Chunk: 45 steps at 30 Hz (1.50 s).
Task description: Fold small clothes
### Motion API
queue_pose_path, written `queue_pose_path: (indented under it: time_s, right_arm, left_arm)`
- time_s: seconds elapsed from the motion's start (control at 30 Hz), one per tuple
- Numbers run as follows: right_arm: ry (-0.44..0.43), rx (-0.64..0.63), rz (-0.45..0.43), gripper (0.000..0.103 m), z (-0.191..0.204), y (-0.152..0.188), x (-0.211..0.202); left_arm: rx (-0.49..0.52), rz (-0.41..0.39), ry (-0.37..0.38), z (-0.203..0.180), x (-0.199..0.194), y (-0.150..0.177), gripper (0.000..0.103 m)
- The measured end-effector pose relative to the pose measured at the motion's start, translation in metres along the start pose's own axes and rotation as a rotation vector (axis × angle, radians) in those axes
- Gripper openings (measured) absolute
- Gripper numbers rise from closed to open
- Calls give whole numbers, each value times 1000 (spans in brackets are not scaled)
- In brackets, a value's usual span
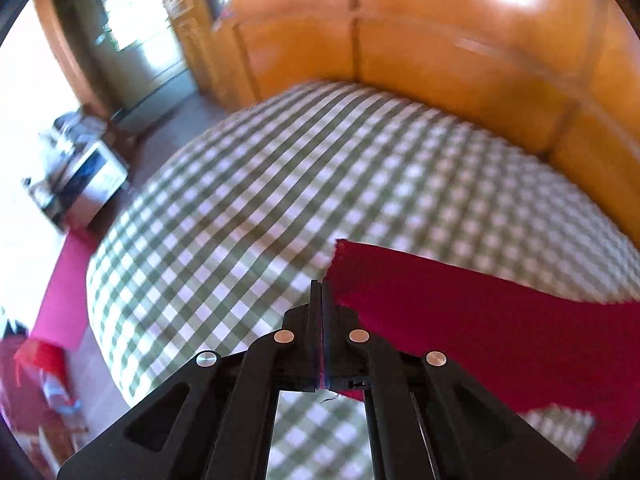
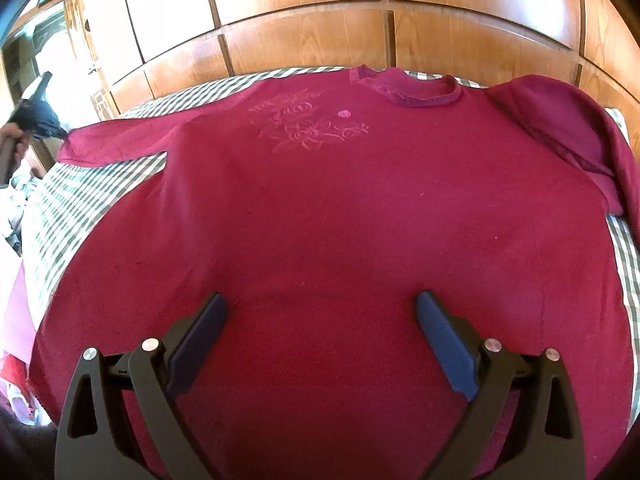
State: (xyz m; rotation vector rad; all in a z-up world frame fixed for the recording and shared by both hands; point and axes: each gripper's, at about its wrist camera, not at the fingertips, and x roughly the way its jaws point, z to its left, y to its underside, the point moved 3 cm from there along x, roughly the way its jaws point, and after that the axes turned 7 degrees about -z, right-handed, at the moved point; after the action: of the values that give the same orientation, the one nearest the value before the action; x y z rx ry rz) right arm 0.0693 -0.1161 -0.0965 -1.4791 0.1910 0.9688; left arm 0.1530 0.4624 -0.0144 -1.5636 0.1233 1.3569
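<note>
Wood-panelled wardrobe doors (image 2: 304, 32) stand behind a bed (image 1: 248, 184) covered in green-and-white check. Sweater (image 2: 320, 220), crimson, long-sleeved, lies spread flat on the bed, collar (image 2: 404, 88) toward the doors, pale floral embroidery (image 2: 308, 124) on the chest. Sleeve on the sweater's left side of the right wrist view (image 2: 116, 144) stretches straight out over the check; the other sleeve (image 2: 560, 128) lies bunched beside the body. Left hand-held gripper (image 1: 321, 292): jaws closed on the sleeve's cuff edge, red cloth (image 1: 460, 320) draping away from it, lifted off the bed. Right hand-held gripper (image 2: 320, 340): jaws wide apart, poised over the sweater's lower body, holding nothing.
</note>
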Motion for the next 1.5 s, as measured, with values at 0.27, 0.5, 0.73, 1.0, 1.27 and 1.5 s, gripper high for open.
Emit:
queue_pose_path:
  time_s: [0.27, 0.5, 0.73, 1.0, 1.27, 1.5]
  right_arm:
    - [17, -11, 4, 100, 2, 1, 4]
    - [19, -9, 3, 100, 2, -1, 4]
    - [17, 143, 17, 87, -29, -9, -27]
    - [446, 301, -103, 85, -182, 27, -139]
    - [741, 276, -11, 77, -288, 68, -147]
    - [750, 212, 20, 3, -317, 57, -123]
  left_arm:
    - [-163, 67, -77, 38, 47, 18, 0]
    - [17, -129, 242, -35, -46, 53, 0]
    - [292, -222, 616, -200, -151, 149, 2]
    - [456, -76, 828, -320, -200, 276, 2]
    - [515, -172, 740, -333, -195, 307, 2]
    - [500, -185, 748, -331, -195, 311, 2]
